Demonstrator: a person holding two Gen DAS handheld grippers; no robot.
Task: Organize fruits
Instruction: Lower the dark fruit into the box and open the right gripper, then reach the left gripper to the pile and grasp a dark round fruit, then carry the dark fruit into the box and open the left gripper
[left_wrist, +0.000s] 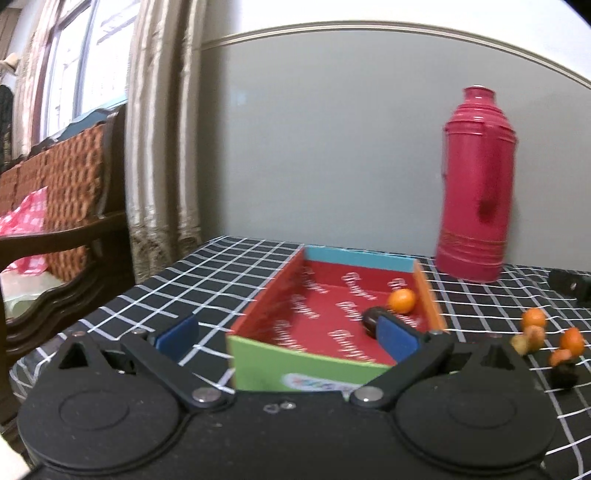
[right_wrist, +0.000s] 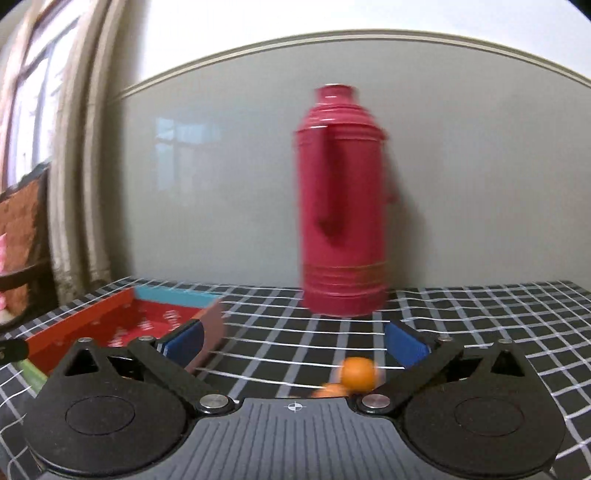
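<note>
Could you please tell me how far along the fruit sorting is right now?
Done: an orange fruit and a dark fruit lie in the box. In hand: nothing; the left gripper and right gripper are both open and empty. Left: a cluster of loose fruits on the checked tablecloth beside the box.

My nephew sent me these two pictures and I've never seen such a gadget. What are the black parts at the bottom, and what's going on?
They are two hand-held grippers, each with a camera looking along its blue-padded fingers. One picture is from the left gripper, the other from the right gripper. Both are open and hold nothing. On the checked tablecloth sits a colourful box holding an orange fruit and a dark one. More fruits lie loose beside it, near a red flask.
</note>
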